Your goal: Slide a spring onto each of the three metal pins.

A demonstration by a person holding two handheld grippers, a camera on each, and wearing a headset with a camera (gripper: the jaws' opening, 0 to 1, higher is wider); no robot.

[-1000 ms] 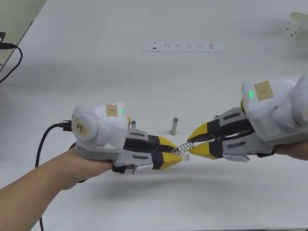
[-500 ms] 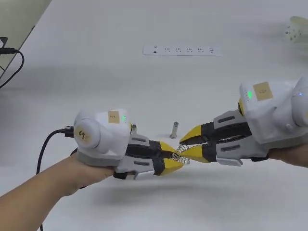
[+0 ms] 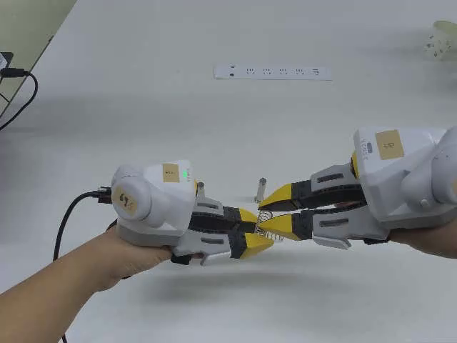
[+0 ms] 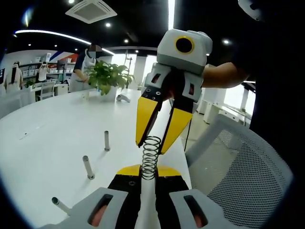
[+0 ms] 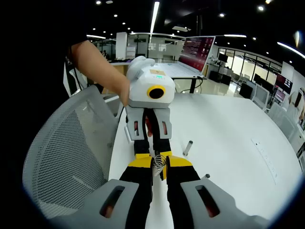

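Above the bench (image 3: 214, 128), my left hand-held gripper (image 4: 148, 172) is clamped on one end of the spring (image 4: 150, 155), whose long axis points straight at my right hand-held gripper (image 4: 151, 145), jaws spread astride the far end. The nearest pin (image 3: 261, 189) stands upright just beyond.

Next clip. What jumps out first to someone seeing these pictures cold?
A small spring held in mid-air between two yellow-tipped grippers meeting nose to nose near the middle of the head view: the left gripper pinches one end, the right gripper's jaws flank the other. Beyond them, three metal pins sit bare on the white table.
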